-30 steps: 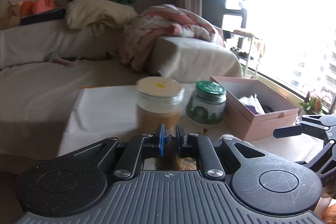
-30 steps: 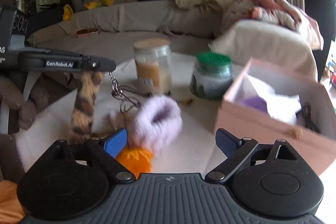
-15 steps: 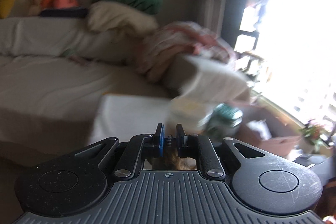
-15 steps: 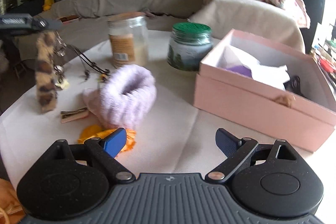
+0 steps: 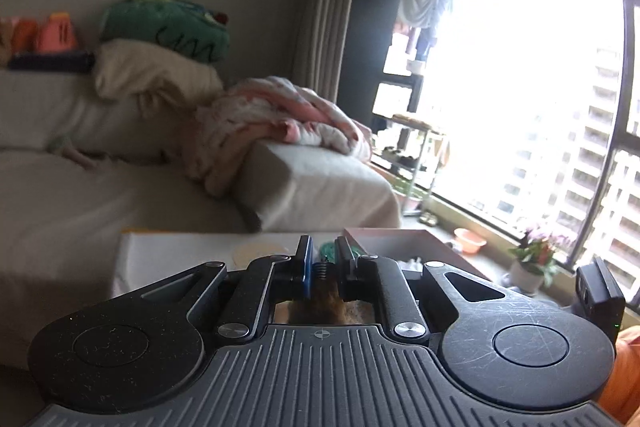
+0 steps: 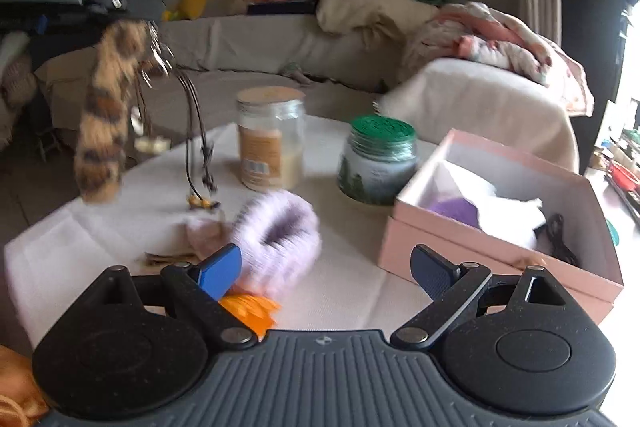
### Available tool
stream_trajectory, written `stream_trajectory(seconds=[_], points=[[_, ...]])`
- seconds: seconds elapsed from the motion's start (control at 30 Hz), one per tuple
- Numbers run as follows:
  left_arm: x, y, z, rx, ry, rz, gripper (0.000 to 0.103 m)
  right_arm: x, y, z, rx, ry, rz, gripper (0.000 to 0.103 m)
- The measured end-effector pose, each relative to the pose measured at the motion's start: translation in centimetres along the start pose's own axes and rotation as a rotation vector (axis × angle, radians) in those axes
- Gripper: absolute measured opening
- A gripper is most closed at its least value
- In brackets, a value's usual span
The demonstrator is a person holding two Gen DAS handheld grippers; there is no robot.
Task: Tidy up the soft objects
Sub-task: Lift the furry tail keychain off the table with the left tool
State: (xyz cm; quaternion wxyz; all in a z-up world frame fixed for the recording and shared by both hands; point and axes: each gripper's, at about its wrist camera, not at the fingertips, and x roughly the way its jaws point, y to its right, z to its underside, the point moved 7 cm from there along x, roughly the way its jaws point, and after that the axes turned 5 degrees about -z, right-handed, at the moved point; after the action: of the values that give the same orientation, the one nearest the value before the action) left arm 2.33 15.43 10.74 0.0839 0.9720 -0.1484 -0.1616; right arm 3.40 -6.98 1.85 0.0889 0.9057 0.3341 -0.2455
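Observation:
My left gripper (image 5: 322, 267) is shut on a furry leopard-print tail keychain (image 5: 320, 303). In the right wrist view the tail (image 6: 106, 115) hangs from that gripper high above the table's left side, with key rings and cords (image 6: 196, 131) dangling beside it. My right gripper (image 6: 326, 271) is open and empty, low over the table. Just ahead of its left finger lie a fluffy lilac scrunchie (image 6: 280, 239), a pale pink soft piece (image 6: 204, 233) and an orange soft item (image 6: 250, 309). The open pink box (image 6: 500, 259) stands to the right, holding white and purple soft things.
A clear jar with a cream lid (image 6: 270, 139) and a green-lidded jar (image 6: 376, 159) stand mid-table. A hair clip (image 6: 168, 259) lies at the left. A sofa with pillows and blankets (image 6: 440, 39) is behind. A bright window (image 5: 520, 107) is to the right.
My left gripper has risen with the leopard tail, lifting it and its cords well above the table. My right gripper stays open near the lilac scrunchie and has shifted only slightly.

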Motion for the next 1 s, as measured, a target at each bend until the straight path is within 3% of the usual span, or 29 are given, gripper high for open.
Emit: stream_trajectory(seconds=[0.03, 0.1, 0.2, 0.43, 0.57, 0.7, 0.83, 0.9, 1.0], points=[[0.1, -0.3, 0.3, -0.015, -0.004, -0.002, 0.014, 0.0, -0.5, -0.4, -0.012, 0.007, -0.009, 0.092], [0.6, -1.2, 1.3, -0.045, -0.04, -0.015, 0.014, 0.0, -1.6, -1.1, -0.05, 0.019, -0.034, 0.08], [2.4, -3.1, 4.6, -0.058, -0.162, -0.093, 0.014, 0.7, -3.6, -1.7, -0.124, -0.009, -0.074, 0.063], [3.8, -7.8, 10.9, -0.1, -0.362, -0.263, 0.014, 2.9, -7.5, -1.9, -0.178, -0.073, -0.168, 0.053], [2.8, -9.4, 11.7, -0.157, -0.349, -0.314, 0.014, 4.4, -10.3, -2.4, -0.23, -0.104, -0.228, 0.034], [0.7, -10.3, 10.4, -0.263, -0.26, -0.282, 0.015, 6.0, -12.8, -2.9, -0.231, -0.162, -0.314, 0.034], [-0.7, -10.6, 8.4, -0.213, -0.196, -0.389, 0.015, 8.1, -14.8, -3.4, -0.273, -0.193, -0.338, 0.034], [-1.2, -10.6, 8.1, -0.188, -0.197, -0.438, 0.015, 9.5, -15.3, -3.3, -0.266, -0.221, -0.334, 0.034], [-1.0, -10.3, 8.7, -0.224, -0.239, -0.386, 0.015, 11.2, -15.4, -2.9, -0.221, -0.259, -0.335, 0.033]])
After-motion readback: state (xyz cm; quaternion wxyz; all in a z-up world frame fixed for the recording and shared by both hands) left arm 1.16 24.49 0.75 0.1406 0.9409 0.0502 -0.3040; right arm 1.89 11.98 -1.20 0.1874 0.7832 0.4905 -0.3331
